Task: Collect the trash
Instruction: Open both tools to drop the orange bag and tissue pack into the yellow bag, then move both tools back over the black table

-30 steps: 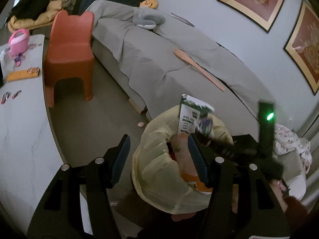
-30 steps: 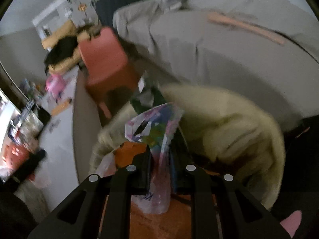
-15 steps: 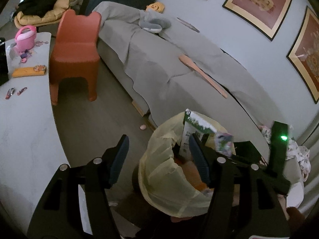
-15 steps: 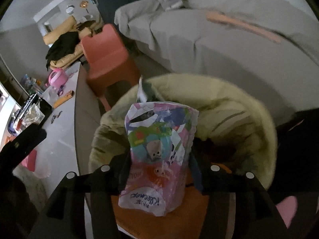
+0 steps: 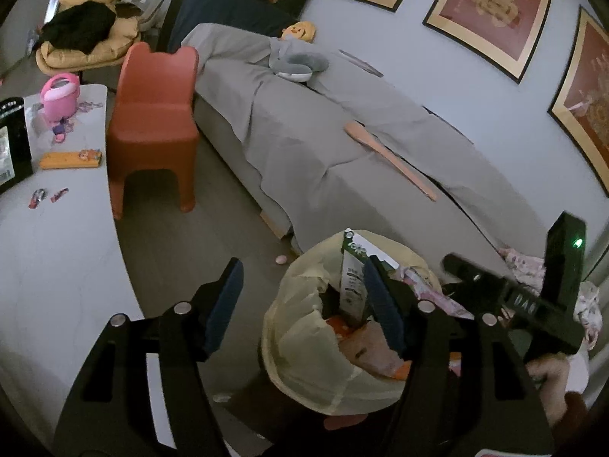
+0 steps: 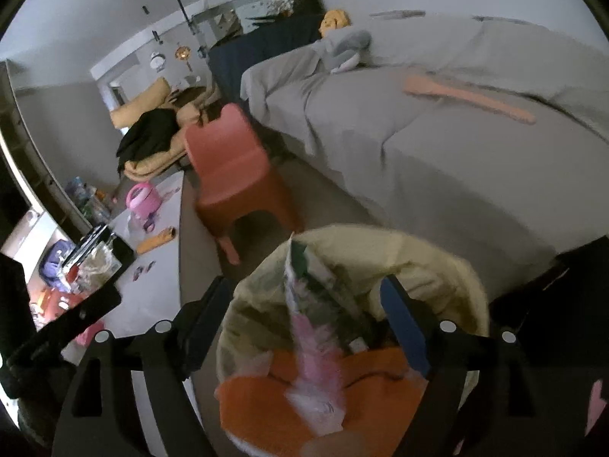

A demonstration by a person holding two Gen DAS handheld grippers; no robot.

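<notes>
On the white marble-look counter (image 5: 57,266) at the left we see two small foil sweet wrappers (image 5: 47,195), light, crinkly scraps best pinched flat across their middle. Our left gripper (image 5: 304,301) hangs over the floor with its fingers apart and nothing between them; one finger overlaps the bin's rim in the view, though we cannot tell whether it touches. Further right stands the bin lined with a thin pale-yellow plastic bag (image 6: 437,266), soft and easily torn. Our right gripper (image 6: 304,327) has just been opening; its fingers stand wide above the bin. The pink printed snack packet (image 6: 316,346) lies loose, blurred, among orange wrappers inside.
</notes>
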